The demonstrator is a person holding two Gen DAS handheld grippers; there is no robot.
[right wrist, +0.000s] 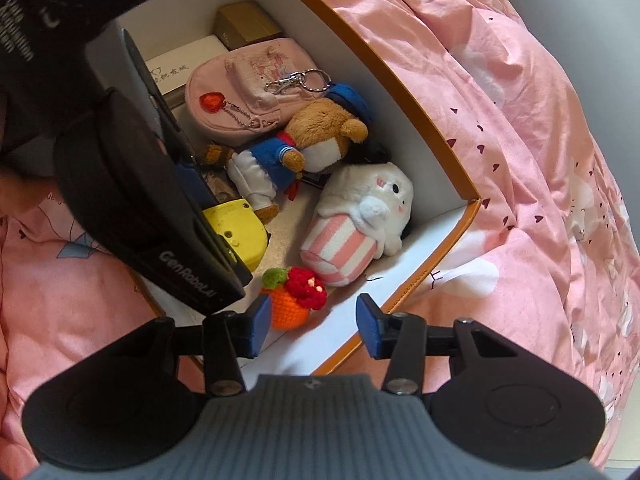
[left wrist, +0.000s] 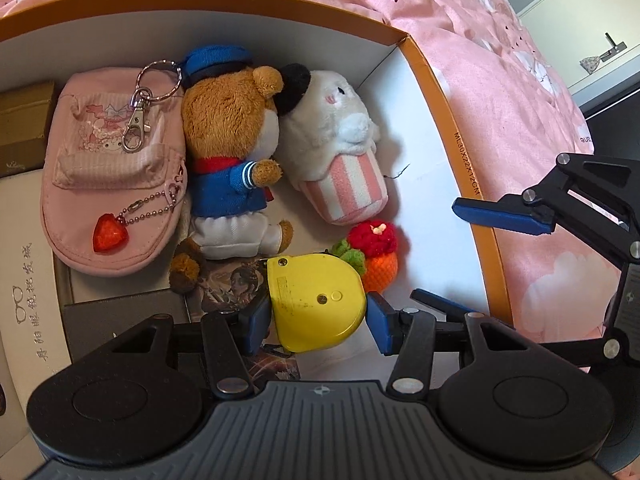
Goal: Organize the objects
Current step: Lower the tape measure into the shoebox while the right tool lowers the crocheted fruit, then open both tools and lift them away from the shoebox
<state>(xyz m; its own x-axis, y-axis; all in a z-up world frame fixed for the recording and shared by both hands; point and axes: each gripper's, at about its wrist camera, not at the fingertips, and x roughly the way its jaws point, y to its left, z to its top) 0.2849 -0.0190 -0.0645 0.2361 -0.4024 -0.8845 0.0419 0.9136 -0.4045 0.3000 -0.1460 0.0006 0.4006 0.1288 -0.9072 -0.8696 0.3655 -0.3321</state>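
Observation:
An orange-rimmed white box (left wrist: pixel 424 64) lies on a pink bed. My left gripper (left wrist: pixel 318 322) is inside it, its blue pads on either side of a yellow tape-measure-like case (left wrist: pixel 316 304), which also shows in the right wrist view (right wrist: pixel 240 228). A crocheted flower pot (right wrist: pixel 294 294) sits on the box floor beside it. My right gripper (right wrist: pixel 312 326) is open and empty just above that pot, near the box's edge; it also shows in the left wrist view (left wrist: pixel 472 256). A bear plush (left wrist: pixel 232 152), a white popcorn plush (left wrist: pixel 340 148) and a pink pouch (left wrist: pixel 116 168) lie deeper in.
A gold box (right wrist: pixel 248 24), a white glasses case (left wrist: pixel 24 272), a dark box (left wrist: pixel 120 316) and a picture card (left wrist: pixel 232 284) also fill the box. A pink heart-print bedsheet (right wrist: pixel 520 160) surrounds it. White furniture (left wrist: pixel 592 20) stands beyond the bed.

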